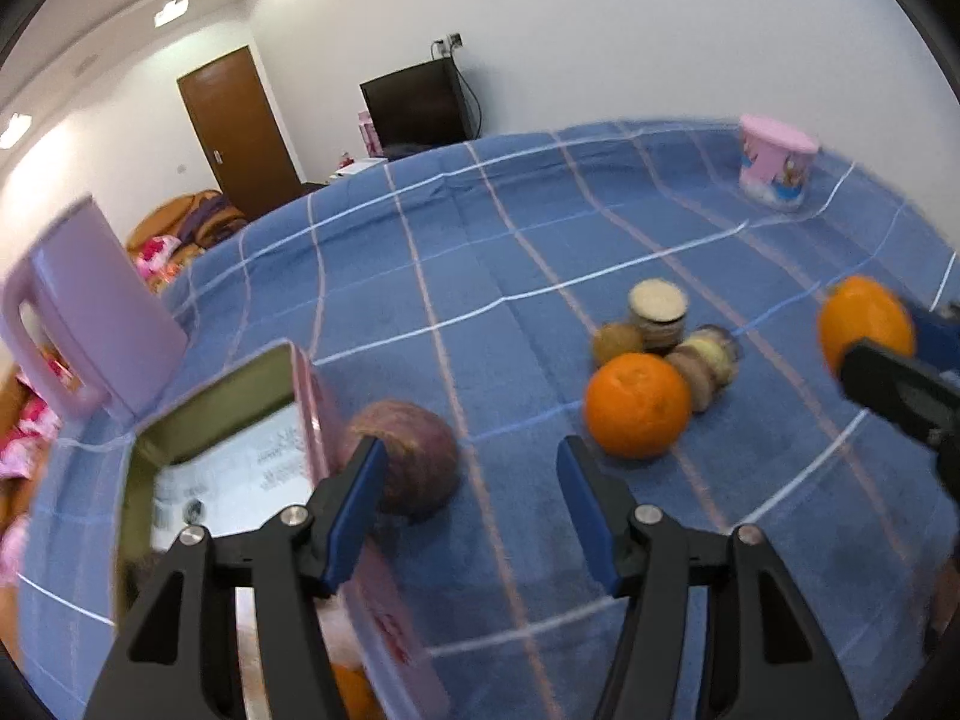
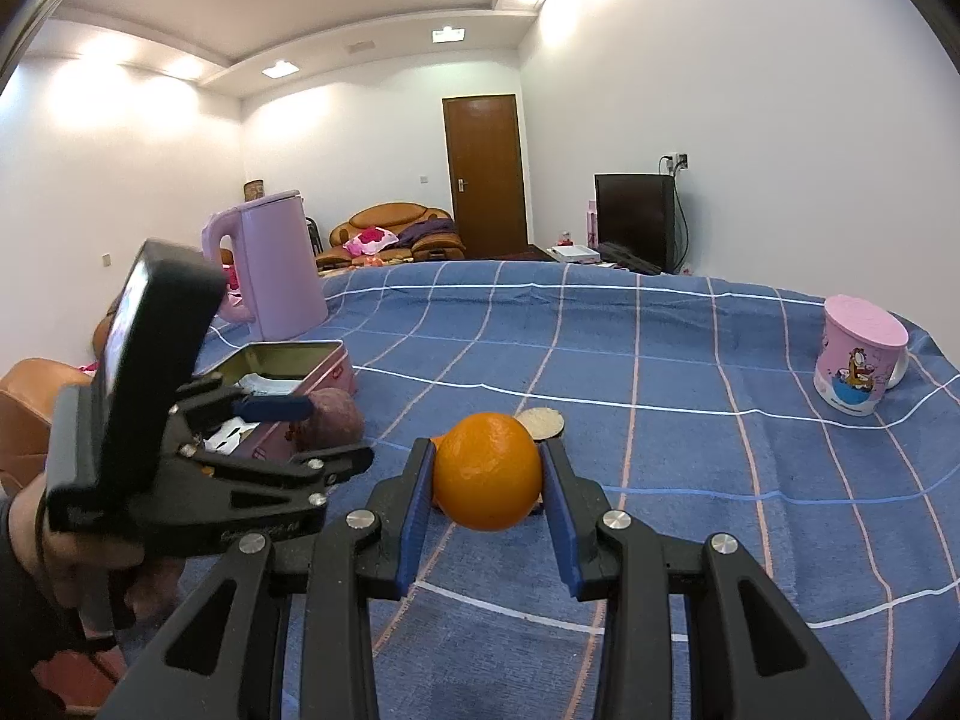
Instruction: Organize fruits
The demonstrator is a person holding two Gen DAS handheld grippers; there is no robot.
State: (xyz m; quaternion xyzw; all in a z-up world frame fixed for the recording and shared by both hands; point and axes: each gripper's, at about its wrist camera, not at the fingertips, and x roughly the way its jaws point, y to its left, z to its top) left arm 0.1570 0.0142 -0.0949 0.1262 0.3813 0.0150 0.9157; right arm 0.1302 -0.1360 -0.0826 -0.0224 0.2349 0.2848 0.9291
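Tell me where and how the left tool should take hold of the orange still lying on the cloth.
Grip the orange on the cloth across its widest middle, coming down from above and the near side, where the blue checked cloth is bare. It is round, so any pair of opposite sides would serve, but the small jars crowd its far side. The left tool stands open and empty; it likely needs to open wider.

Left claw (image 1: 471,474) gapes with nothing between its pads, right claw (image 2: 487,474) pinches an orange (image 2: 486,471)
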